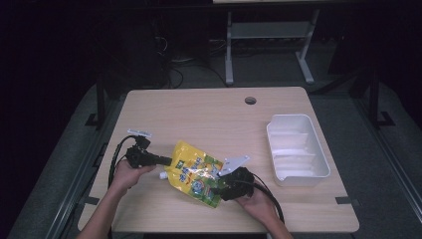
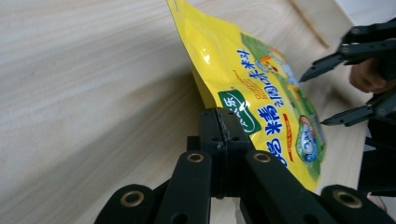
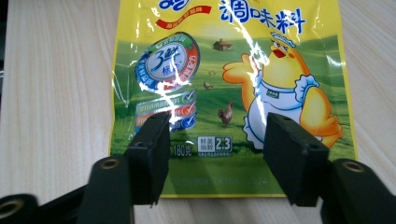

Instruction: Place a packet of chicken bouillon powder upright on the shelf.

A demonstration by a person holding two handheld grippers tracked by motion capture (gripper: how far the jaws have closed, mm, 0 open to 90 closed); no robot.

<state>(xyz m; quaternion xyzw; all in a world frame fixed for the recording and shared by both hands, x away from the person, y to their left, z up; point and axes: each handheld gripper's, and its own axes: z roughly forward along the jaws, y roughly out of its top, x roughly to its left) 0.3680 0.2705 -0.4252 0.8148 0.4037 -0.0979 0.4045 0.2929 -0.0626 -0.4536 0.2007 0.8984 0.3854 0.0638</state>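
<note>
Left hand-held gripper (image 2: 219,128) pinching the near-left edge of the yellow seasoning pouch (image 1: 196,173), jaws pressed together on it beside the white spout (image 1: 161,176). Right hand-held gripper (image 3: 215,140) spread wide over the pouch's bottom end, jaws apart on either side of the printed green field and not closing on it. Pouch lying at the near middle of the worktop (image 1: 199,112), white tray (image 1: 297,149) well apart to the right.

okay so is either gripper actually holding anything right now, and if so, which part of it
The left gripper is shut on the yellow seasoning pouch, pinching its side edge near the top. The right gripper is open over the pouch's bottom edge and grips nothing.
</note>
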